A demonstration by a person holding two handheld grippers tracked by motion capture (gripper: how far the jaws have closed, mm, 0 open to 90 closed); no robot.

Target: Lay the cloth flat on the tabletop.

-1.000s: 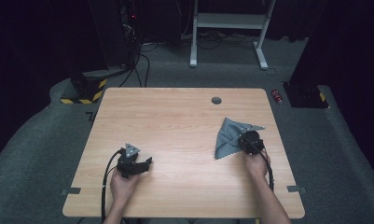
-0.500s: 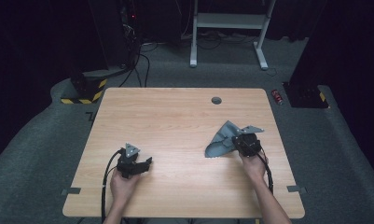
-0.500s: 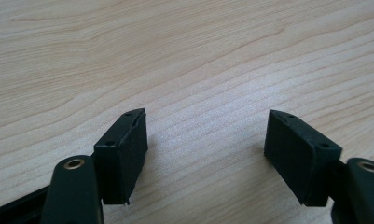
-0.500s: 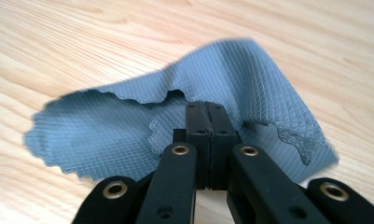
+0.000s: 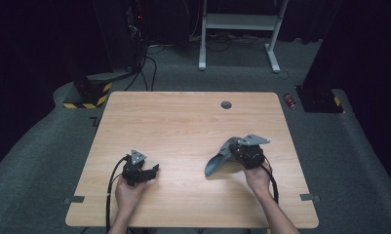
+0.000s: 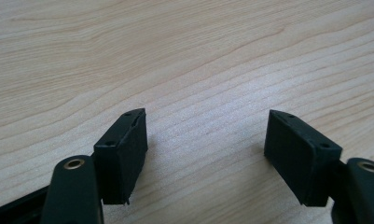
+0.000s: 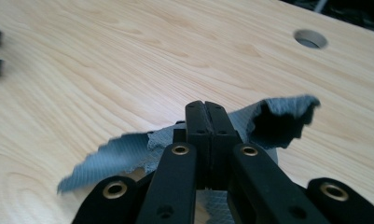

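A grey-blue cloth [image 5: 216, 165] hangs crumpled above the right half of the wooden table [image 5: 183, 122], and its low end droops toward the tabletop. My right gripper [image 5: 238, 152] is shut on it, held in a hand. In the right gripper view the two jaws [image 7: 205, 116] press together with the cloth [image 7: 124, 156] spilling out to both sides. My left gripper [image 5: 153, 170] rests at the front left of the table, a hand around it. Its jaws [image 6: 205, 140] stand open over bare wood with nothing between them.
A round cable hole [image 5: 226, 105] sits near the table's far edge. On the floor beyond lie a small red object [image 5: 290, 101], black cables and a black-and-yellow striped block [image 5: 86, 95]. A white stand's legs [image 5: 237, 22] rise at the back.
My right gripper has risen and moved left with the cloth, which has come up off the table and now hangs bunched. The left gripper has stayed put.
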